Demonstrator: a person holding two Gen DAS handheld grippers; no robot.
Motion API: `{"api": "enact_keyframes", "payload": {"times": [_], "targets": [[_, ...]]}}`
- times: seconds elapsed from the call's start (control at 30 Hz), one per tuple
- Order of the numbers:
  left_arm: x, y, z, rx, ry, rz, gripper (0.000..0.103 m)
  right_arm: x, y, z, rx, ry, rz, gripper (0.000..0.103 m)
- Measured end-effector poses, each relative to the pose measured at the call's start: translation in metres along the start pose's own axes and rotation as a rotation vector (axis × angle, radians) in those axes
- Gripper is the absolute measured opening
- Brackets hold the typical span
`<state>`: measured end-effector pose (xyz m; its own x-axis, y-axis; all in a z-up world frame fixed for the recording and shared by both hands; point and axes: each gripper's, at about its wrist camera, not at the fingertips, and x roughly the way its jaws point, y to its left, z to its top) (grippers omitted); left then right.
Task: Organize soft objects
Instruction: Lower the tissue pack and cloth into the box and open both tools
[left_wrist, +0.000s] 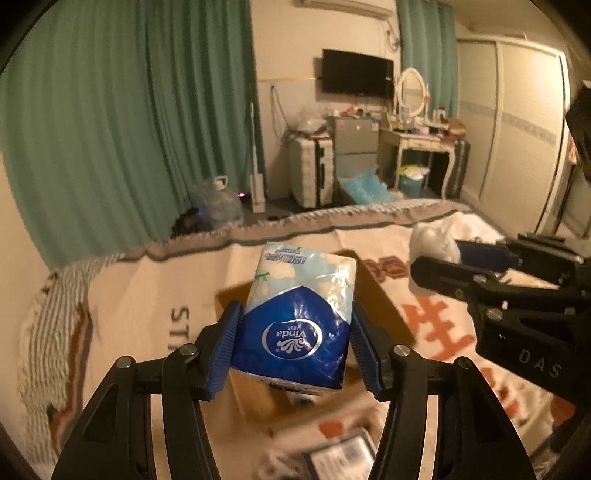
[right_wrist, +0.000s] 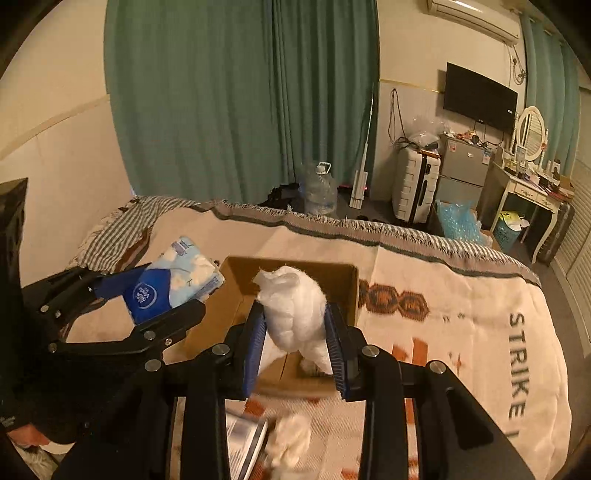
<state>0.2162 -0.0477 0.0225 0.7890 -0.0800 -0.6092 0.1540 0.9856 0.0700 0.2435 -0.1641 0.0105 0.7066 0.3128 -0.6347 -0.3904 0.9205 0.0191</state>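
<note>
My left gripper (left_wrist: 293, 343) is shut on a blue and white Vinda tissue pack (left_wrist: 299, 317) and holds it above an open cardboard box (left_wrist: 384, 314) on the bed. The pack also shows in the right wrist view (right_wrist: 173, 280), at the box's left edge. My right gripper (right_wrist: 295, 347) is shut on a white fluffy wad of cotton (right_wrist: 295, 306), held over the box (right_wrist: 343, 280). In the left wrist view the right gripper (left_wrist: 436, 258) and the wad (left_wrist: 432, 240) sit to the right.
The box lies on a cream blanket (right_wrist: 461, 314) with orange patterns and black lettering. A second white wad (right_wrist: 290, 439) and a flat printed packet (right_wrist: 243, 439) lie near the front. Beyond the bed's far edge stand a water jug (right_wrist: 319, 188), suitcase (right_wrist: 413, 184) and dressing table (right_wrist: 532, 195).
</note>
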Motion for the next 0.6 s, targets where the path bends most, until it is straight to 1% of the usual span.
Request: {"api": "enact_keyframes", "payload": {"times": [0.17, 0.37, 0.47, 0.6], "targets": [[0.054, 0.007, 0.005, 0.013, 0.041, -0.006, 0.056, 0.057, -0.020, 0.019, 0.021, 0.034, -0.007, 0.031], [0.112, 0.013, -0.007, -0.015, 0.122, -0.020, 0.056, 0.129, -0.037, 0.015, 0.046, 0.115, 0.002, 0.031], [0.128, 0.014, -0.017, -0.017, 0.158, -0.020, 0.056, 0.158, -0.042, 0.006, 0.056, 0.157, -0.001, 0.031], [0.135, 0.016, -0.025, -0.020, 0.182, -0.027, 0.056, 0.183, -0.045, -0.005, 0.078, 0.193, 0.004, 0.030]]}}
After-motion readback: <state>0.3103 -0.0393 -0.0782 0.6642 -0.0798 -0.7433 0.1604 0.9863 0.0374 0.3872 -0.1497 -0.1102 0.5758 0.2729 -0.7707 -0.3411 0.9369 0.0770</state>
